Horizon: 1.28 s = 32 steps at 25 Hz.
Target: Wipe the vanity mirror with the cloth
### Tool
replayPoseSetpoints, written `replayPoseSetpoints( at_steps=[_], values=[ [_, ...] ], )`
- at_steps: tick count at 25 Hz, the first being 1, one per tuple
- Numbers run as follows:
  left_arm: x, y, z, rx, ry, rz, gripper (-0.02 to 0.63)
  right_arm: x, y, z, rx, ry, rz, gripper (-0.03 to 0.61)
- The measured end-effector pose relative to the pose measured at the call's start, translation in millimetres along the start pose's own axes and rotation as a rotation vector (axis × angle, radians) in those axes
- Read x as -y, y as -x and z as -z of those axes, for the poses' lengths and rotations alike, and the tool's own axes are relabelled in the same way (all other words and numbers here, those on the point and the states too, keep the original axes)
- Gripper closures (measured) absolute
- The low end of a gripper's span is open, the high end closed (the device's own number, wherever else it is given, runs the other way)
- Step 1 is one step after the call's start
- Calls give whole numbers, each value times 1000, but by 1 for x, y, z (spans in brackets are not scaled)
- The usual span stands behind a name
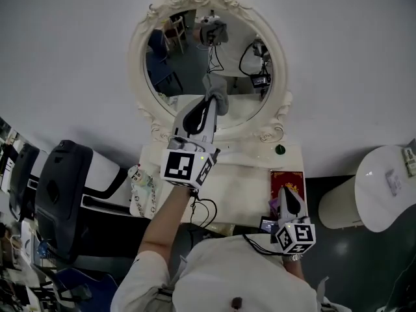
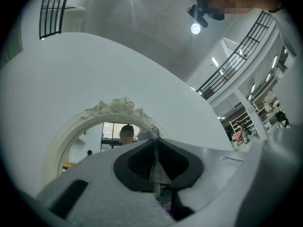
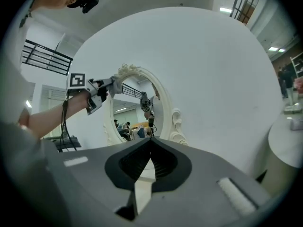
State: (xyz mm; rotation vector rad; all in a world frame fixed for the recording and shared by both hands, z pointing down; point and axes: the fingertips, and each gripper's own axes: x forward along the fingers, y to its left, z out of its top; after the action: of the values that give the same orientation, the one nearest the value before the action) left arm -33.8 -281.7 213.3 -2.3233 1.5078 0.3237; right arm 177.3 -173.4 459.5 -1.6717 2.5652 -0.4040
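An oval vanity mirror [image 1: 208, 57] in an ornate white frame stands on a white vanity table [image 1: 244, 181] against the wall. My left gripper [image 1: 210, 100] is raised to the lower part of the glass, shut on a grey cloth [image 1: 220, 97] that touches the mirror. In the left gripper view the cloth [image 2: 155, 170] hangs pinched between the closed jaws of that gripper [image 2: 154, 142], with the mirror [image 2: 97, 136] just beyond. My right gripper [image 1: 288, 193] is low over the table's right front, shut and empty. In its own view, the right gripper [image 3: 150, 142] faces the mirror [image 3: 137, 110].
A red flat box [image 1: 287, 179] lies on the table under the right gripper, and a small dark green knob [image 1: 280, 149] sits near the mirror base. A patterned bag [image 1: 140, 187] hangs at the table's left. A black chair [image 1: 65, 187] stands left, a white round bin [image 1: 380, 187] right.
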Motion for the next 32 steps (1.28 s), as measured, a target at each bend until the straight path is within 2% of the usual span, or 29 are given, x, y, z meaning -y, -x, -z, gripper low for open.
replayPoseSetpoints(
  at_steps=[3, 6, 12, 16, 25, 32],
  values=[
    [-17, -44, -25, 40, -68, 16, 591, -3, -8, -10, 35, 16, 40, 571],
    [-30, -85, -38, 30, -95, 34, 591, -14, -20, -21, 62, 34, 49, 571],
    [-58, -145, -44, -17, -31, 3, 591, -47, -43, -40, 116, 84, 4, 571],
    [-75, -173, -36, -59, -4, -24, 591, -60, -48, -39, 119, 113, -14, 571],
    [-81, -191, -30, -59, -17, -56, 591, -37, -43, -33, 109, 78, 70, 571],
    [-129, -173, -40, -37, -30, -134, 591, -49, -54, -19, 65, 62, 42, 571]
  ],
)
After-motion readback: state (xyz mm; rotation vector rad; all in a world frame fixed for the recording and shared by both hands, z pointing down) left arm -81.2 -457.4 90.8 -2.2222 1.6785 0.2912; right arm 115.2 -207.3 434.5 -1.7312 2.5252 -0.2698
